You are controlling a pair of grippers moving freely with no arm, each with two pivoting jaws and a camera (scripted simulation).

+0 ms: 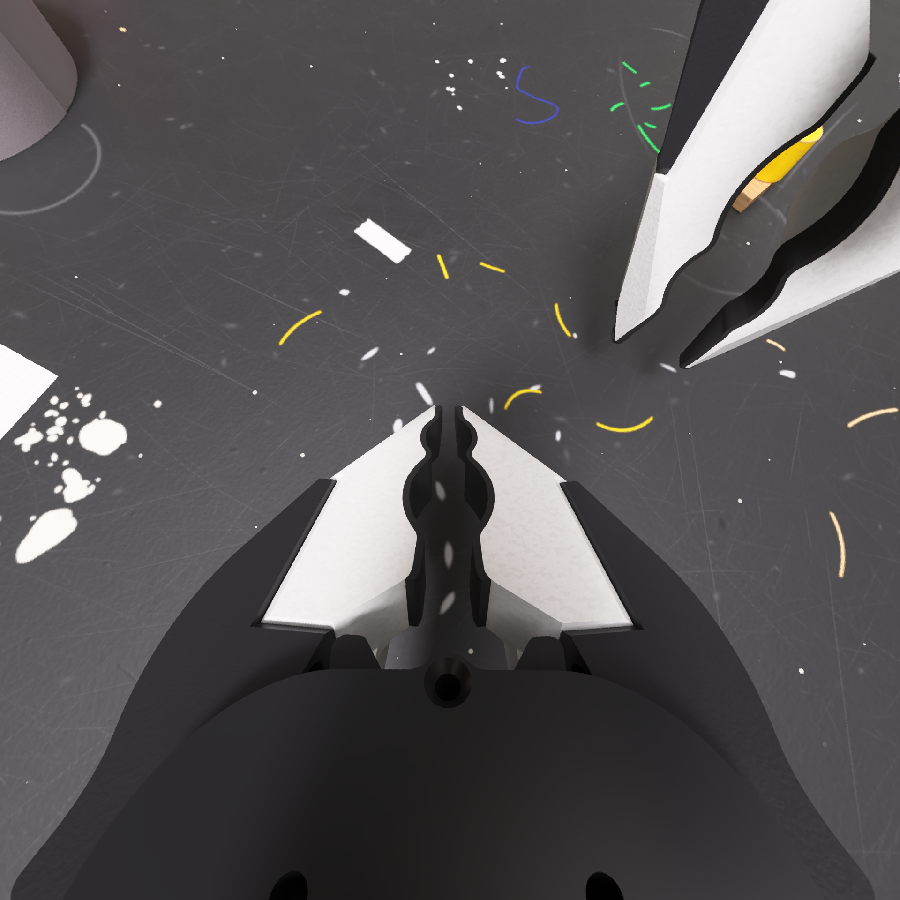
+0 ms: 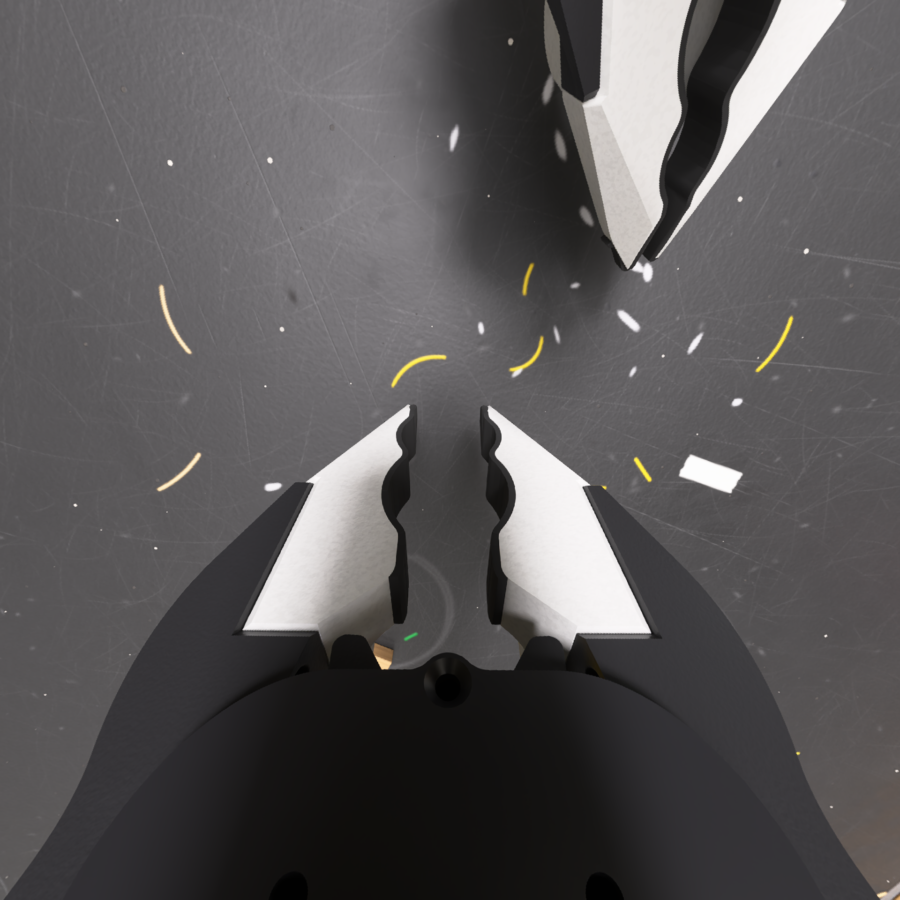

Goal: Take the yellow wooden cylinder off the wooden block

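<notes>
While your left gripper (image 1: 448,408) idles together, the cylinder (image 1: 789,156) lies at one o'clock behind the parted right gripper (image 1: 650,350).

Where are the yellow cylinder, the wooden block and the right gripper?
yellow cylinder (image 1: 789,158), left wrist view: its yellow side, seen between the right gripper's fingers.
wooden block (image 1: 747,197), left wrist view: tan corner under the cylinder.
right gripper (image 2: 448,414), right wrist view: gap midway between its fingertips.

Cylinder (image 1: 791,158) atop block (image 1: 747,197), behind right claw (image 1: 650,350), beyond left claw (image 1: 448,409).
</notes>
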